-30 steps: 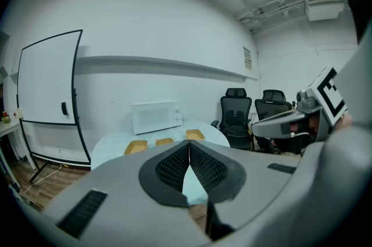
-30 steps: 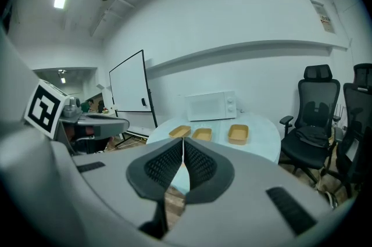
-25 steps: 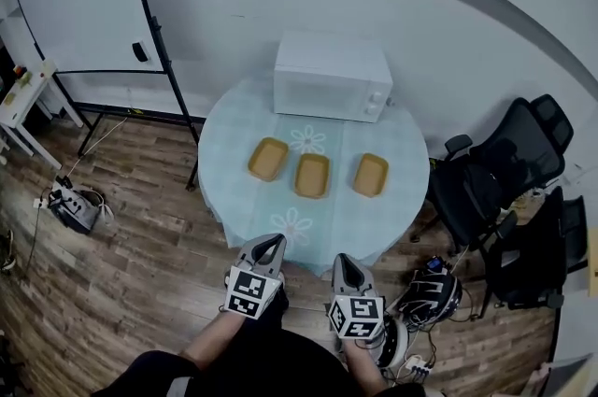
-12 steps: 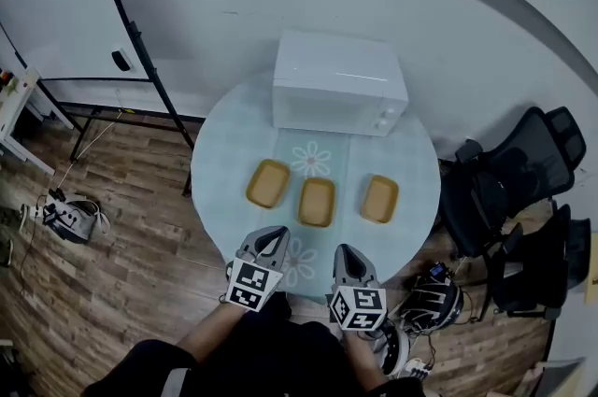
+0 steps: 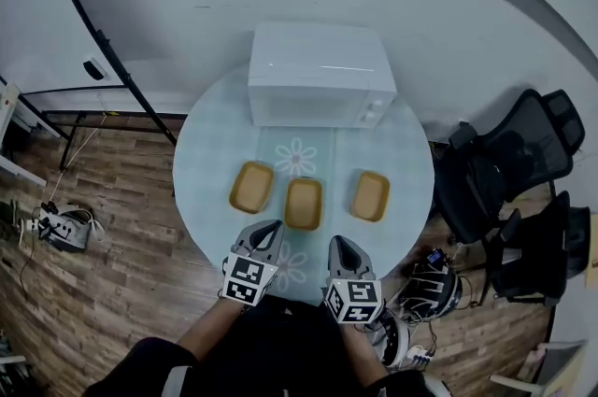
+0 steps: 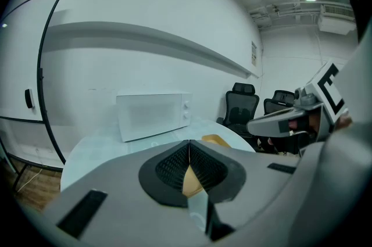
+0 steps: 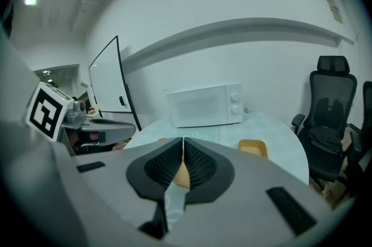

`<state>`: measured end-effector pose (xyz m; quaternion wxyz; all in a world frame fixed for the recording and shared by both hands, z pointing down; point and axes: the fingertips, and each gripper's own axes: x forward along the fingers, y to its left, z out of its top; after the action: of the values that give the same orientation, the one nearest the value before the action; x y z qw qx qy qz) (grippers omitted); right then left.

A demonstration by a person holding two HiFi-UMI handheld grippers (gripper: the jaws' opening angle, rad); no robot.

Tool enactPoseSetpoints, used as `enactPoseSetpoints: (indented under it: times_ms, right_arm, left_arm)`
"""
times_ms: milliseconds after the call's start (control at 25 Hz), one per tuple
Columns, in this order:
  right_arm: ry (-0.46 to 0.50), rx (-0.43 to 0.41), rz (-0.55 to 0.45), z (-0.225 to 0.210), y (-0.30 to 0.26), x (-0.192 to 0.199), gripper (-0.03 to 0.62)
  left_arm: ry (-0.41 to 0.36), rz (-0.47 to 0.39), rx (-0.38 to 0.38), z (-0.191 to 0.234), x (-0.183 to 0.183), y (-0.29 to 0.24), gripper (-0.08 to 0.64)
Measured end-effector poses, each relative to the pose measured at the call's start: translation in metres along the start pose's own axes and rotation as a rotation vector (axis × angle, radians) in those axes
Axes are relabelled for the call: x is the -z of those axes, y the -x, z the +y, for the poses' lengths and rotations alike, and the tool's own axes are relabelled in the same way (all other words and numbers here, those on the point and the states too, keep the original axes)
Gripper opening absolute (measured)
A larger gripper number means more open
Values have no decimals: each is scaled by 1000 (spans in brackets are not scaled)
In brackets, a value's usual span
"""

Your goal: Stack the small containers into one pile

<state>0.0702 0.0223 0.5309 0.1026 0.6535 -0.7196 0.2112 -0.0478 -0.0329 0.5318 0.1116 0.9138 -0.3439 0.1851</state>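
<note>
Over the last second the head view has closed in on the round table with the pale blue-green cloth (image 5: 210,166), which now fills more of the picture. The white box-shaped microwave oven (image 5: 320,73) looks larger. The three shallow tan rectangular containers (image 5: 303,204) have slid lower in the frame, towards the person. The left gripper (image 5: 271,226) and the right gripper (image 5: 336,242), which were at the table's near edge over the wooden floor, now reach in over the cloth, nearer the containers. The black-framed whiteboard (image 5: 93,35) has mostly slid out at the left, leaving only its black frame edge.
</note>
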Motion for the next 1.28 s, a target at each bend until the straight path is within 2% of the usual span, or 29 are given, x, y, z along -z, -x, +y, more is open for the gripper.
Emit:
enactPoseSetpoints:
  times_ms: [240, 480, 600, 720, 960, 1280]
  right_arm:
    - [17, -63, -6, -24, -27, -10, 26]
    - [45, -128, 89, -41, -55, 3, 28]
    - [42, -121, 133, -45, -70, 17, 37]
    - [23, -118, 185, -45, -86, 35, 76]
    - [5, -88, 281, -45, -120, 66, 78]
    - [-5, -39, 461, -56, -164, 119, 78]
  left_arm:
    - [10, 17, -40, 0, -6, -23, 14]
    - [18, 36, -95, 6, -9, -39, 14]
    - [25, 51, -100, 13, -7, -43, 14]
    - [22, 60, -84, 18, -4, -47, 14]
    - [28, 64, -35, 27, 0, -50, 14]
    - [57, 75, -23, 47, 9, -54, 14]
